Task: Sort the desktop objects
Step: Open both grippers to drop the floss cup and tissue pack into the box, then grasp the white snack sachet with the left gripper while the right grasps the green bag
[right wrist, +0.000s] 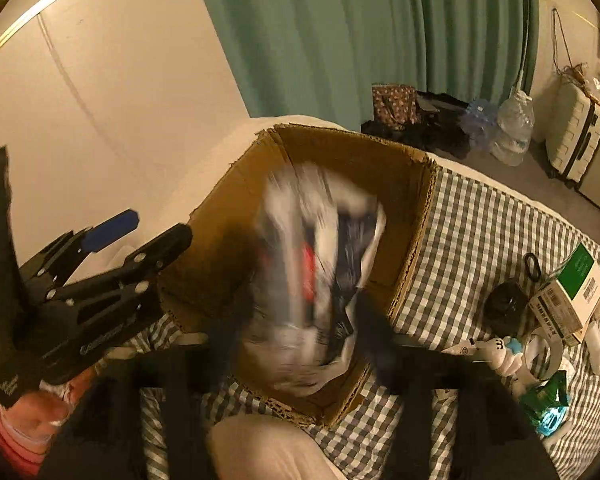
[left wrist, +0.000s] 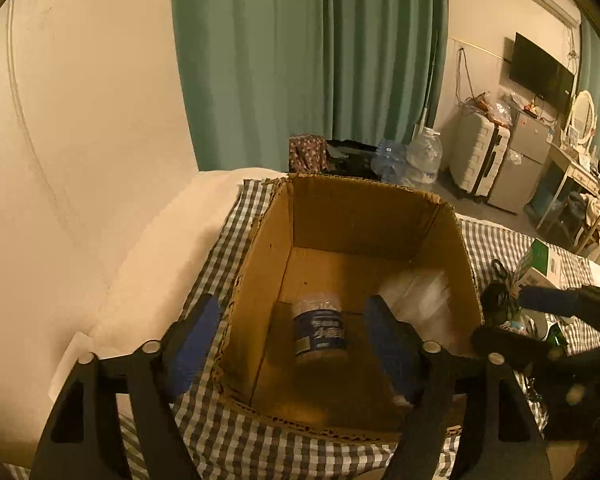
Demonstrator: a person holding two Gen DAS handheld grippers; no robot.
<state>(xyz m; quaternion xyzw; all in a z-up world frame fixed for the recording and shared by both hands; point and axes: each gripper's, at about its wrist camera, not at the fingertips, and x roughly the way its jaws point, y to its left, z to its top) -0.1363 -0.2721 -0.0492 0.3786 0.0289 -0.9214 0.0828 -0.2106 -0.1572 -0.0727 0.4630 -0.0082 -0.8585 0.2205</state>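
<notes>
the left gripper (left wrist: pixel 292 332) hangs over the box (left wrist: pixel 432 216) with jaws spread wide and gripping nothing; a jar (left wrist: pixel 320 330) lies on the box floor between and below them. the right gripper (right wrist: pixel 300 312) is released too, and a blurred white packet (right wrist: pixel 312 280) sits loose between its parted jaws, over the box.

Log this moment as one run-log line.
left claw: open over cardboard box | right claw: open, blurred bag between fingers above box | in box: bottle | checked cloth: more items left
</notes>
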